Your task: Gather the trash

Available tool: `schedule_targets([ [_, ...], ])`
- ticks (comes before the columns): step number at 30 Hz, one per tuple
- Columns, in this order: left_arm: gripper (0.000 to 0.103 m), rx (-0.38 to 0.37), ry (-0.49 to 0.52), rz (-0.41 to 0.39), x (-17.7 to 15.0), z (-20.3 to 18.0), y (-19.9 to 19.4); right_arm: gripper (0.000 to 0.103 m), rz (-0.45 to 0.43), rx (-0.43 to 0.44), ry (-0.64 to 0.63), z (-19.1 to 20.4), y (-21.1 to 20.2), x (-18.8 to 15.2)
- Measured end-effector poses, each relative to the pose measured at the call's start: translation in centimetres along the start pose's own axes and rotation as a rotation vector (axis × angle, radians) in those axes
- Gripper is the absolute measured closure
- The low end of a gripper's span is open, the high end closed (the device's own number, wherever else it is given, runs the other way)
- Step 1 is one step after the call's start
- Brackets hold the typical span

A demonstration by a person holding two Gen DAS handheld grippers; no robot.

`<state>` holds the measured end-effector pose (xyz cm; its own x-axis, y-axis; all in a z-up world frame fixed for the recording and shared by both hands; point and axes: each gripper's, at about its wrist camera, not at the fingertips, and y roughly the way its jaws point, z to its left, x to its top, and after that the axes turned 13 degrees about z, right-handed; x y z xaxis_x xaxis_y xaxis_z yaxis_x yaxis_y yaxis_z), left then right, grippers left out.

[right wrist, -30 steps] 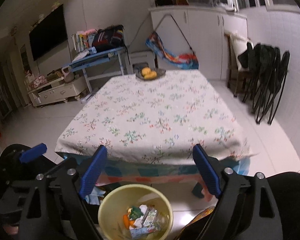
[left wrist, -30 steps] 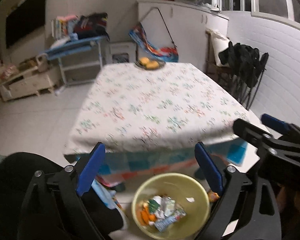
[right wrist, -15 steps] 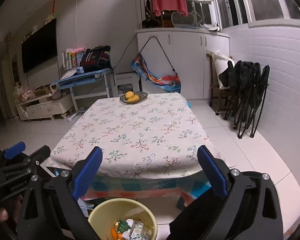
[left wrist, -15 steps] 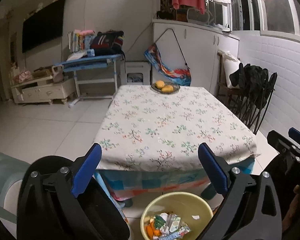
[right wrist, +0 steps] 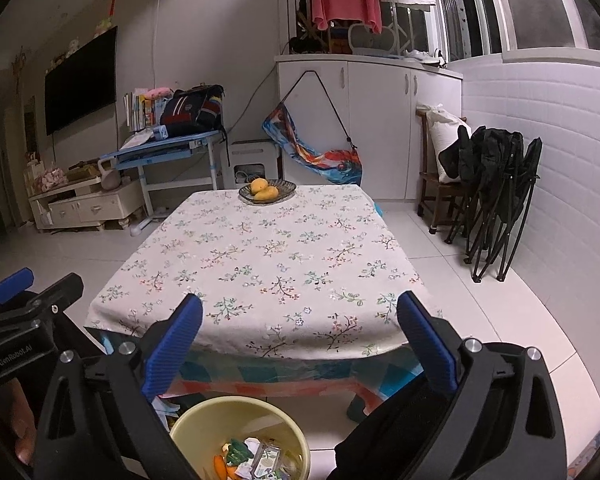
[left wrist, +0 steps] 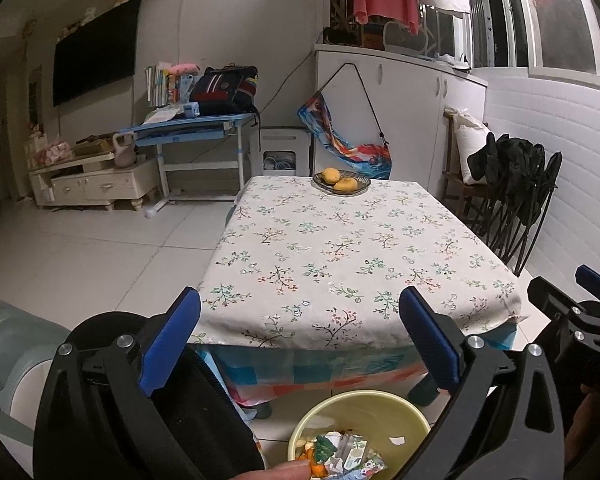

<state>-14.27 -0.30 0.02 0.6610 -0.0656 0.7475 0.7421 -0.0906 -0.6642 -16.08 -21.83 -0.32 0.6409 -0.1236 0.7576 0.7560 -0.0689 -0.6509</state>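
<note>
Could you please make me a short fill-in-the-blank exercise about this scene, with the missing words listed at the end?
1. The wrappers lie inside a ____ bin on the floor.
2. On the tablecloth stands only a dish of ____ fruit.
3. The left gripper and the right gripper both have their jaws ____.
4. The folded chairs by the tiled wall are ____.

Missing words: yellow; yellow; open; black
</note>
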Motion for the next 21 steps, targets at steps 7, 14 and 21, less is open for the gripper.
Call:
schedule_targets([
  [7,0.007,0.019,0.012,-0.006,-0.21,-0.33,0.09,0.009,0.008,-0.007,-0.008,0.12,0.16,-0.02],
  [14,0.007,0.023,0.010,-0.010,-0.18,-0.34,-0.08,0.008,0.014,-0.014,-0.014,0.22,0.31,0.02],
  [21,0.007,0.033,0.017,-0.007,-0.09,-0.42,0.07,0.008,0.017,-0.014,-0.016,0.28,0.39,0.00],
])
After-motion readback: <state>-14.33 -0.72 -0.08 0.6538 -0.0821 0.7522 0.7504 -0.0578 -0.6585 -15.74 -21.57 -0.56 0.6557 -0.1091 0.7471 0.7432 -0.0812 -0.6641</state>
